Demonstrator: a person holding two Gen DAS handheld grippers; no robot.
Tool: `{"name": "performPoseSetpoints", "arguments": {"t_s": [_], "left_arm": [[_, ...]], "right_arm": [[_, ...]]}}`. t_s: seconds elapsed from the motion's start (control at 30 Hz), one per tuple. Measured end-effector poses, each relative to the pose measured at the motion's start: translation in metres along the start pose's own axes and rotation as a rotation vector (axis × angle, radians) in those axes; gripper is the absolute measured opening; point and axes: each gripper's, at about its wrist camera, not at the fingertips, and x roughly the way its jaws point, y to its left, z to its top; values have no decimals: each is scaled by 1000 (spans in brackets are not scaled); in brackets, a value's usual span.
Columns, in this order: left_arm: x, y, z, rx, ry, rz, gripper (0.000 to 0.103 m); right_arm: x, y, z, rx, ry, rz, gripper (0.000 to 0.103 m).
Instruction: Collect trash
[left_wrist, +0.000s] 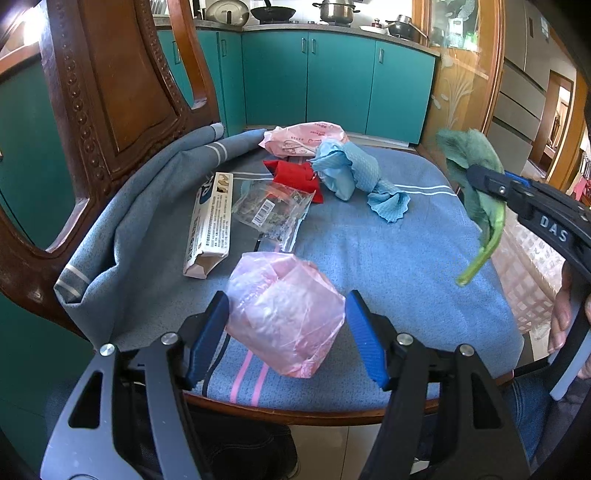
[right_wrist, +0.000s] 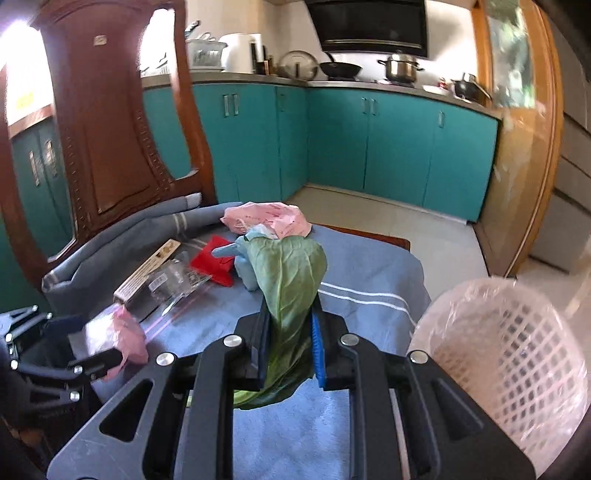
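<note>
Trash lies on a blue cloth over a wooden chair seat. My left gripper has its fingers on both sides of a crumpled pink plastic bag, touching it; the bag rests on the cloth. My right gripper is shut on a green vegetable leaf and holds it in the air off the seat's right side, also visible in the left wrist view. Farther back lie a white carton, a clear wrapper, a red piece, a blue rag and a pink package.
A white lattice basket lined with a pink bag stands right of the chair, close to my right gripper. The carved chair back rises on the left. Teal kitchen cabinets stand behind, with tiled floor between.
</note>
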Motion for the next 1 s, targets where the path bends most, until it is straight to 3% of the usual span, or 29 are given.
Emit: {"name": "performPoseSetpoints", "arguments": {"t_s": [0.1, 0.17, 0.23, 0.3, 0.47, 0.73, 1.0], "left_arm": [[0, 1, 0, -2, 0, 0, 67], [1, 0, 0, 2, -1, 4, 67], [1, -2, -1, 8, -2, 7, 67], [1, -3, -1, 13, -3, 9, 67], [0, 1, -1, 1, -1, 1, 67], [0, 1, -1, -1, 1, 2, 67], [-1, -1, -2, 4, 2, 6, 67]], "right_arm": [[6, -4, -4, 16, 56, 98, 20], [13, -5, -7, 45, 80, 109, 22], [17, -6, -9, 64, 87, 103, 30], [14, -8, -8, 83, 75, 89, 45], [12, -15, -8, 121, 82, 61, 60], [43, -7, -24, 90, 224, -25, 65], [61, 4, -34, 8, 278, -132, 69]]}}
